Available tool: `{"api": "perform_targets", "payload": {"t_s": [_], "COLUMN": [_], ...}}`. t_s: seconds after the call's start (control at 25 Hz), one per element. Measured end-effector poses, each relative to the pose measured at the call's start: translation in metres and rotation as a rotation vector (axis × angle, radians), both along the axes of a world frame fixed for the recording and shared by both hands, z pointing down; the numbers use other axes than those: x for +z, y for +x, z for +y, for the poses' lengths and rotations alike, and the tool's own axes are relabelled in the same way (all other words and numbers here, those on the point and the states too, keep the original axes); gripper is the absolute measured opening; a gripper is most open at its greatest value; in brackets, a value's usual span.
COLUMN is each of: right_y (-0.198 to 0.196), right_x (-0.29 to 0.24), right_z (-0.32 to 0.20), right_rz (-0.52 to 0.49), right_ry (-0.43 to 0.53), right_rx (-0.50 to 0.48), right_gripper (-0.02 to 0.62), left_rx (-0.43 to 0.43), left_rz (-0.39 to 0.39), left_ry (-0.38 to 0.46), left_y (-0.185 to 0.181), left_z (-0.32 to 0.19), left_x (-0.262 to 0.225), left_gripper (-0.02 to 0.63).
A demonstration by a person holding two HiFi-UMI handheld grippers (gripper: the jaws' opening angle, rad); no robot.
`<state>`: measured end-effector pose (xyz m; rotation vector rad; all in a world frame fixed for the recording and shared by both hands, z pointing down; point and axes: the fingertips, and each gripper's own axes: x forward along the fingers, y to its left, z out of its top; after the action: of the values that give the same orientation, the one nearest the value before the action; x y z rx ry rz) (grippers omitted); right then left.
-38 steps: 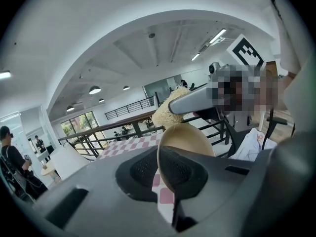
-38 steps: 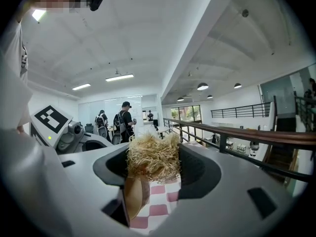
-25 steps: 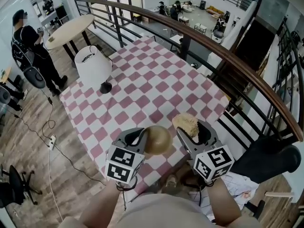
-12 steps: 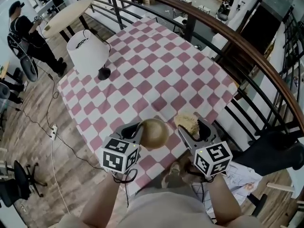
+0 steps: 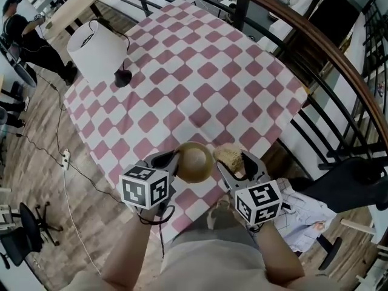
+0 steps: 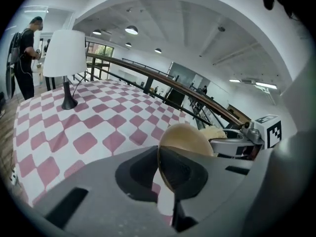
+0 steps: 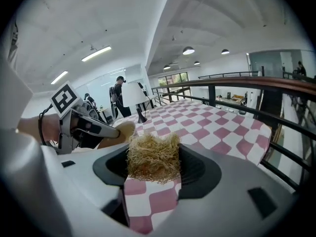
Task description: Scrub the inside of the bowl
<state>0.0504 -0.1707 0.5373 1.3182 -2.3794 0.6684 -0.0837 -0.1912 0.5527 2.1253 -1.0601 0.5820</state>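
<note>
A tan round bowl hangs over the near edge of the checked table, mouth turned away from the head view. My left gripper is shut on its rim; in the left gripper view the rim sits edge-on between the jaws. My right gripper is shut on a straw-coloured fibrous scrubber, just right of the bowl. In the right gripper view the scrubber fills the jaws, and the bowl and left gripper show to its left. Bowl and scrubber are close, slightly apart.
A white-shaded lamp stands at the table's far left corner. A dark railing with a wooden handrail runs along the right side. A person stands at the far left by a round table. A cable and power strip lie on the wooden floor.
Both grippers have come down toward the table's near edge, still holding the bowl and the scrubber. The left gripper has rolled a little. The two stay the same distance apart.
</note>
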Motion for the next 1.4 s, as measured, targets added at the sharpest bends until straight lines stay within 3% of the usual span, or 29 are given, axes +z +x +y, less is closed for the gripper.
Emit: {"api": "perform_targets", "payload": {"t_s": [0.4, 0.6, 0.72, 0.96, 1.2, 1.4], "right_y": [0.01, 0.014, 0.014, 0.015, 0.011, 0.01], "right_x": [0.05, 0.082, 0.101, 0.109, 0.123, 0.124], "right_z": [0.002, 0.003, 0.003, 0.002, 0.008, 0.013], "right_rz": [0.05, 0.066, 0.075, 0.132, 0.128, 0.137], "right_ry": [-0.078, -0.129, -0.152, -0.104, -0.129, -0.124], "right_rx": [-0.022, -0.033, -0.035, -0.041, -0.062, -0.06], "right_gripper": [0.258, 0.258, 0.258, 0.258, 0.258, 0.258], "left_rx": [-0.023, -0.013, 0.011, 0.016, 0.037, -0.022], "left_rz": [-0.027, -0.003, -0.049, -0.068, -0.111, -0.077], "left_ry": [-0.049, -0.109, -0.103, -0.148, -0.193, -0.199], "left_y": [0.003, 0.01, 0.013, 0.015, 0.013, 0.009], "left_z": [-0.014, -0.013, -0.013, -0.009, -0.004, -0.004], "left_x": [0.053, 0.091, 0.11, 0.137, 0.156, 0.16], "left_gripper": [0.025, 0.025, 0.025, 0.026, 0.029, 0.029]}}
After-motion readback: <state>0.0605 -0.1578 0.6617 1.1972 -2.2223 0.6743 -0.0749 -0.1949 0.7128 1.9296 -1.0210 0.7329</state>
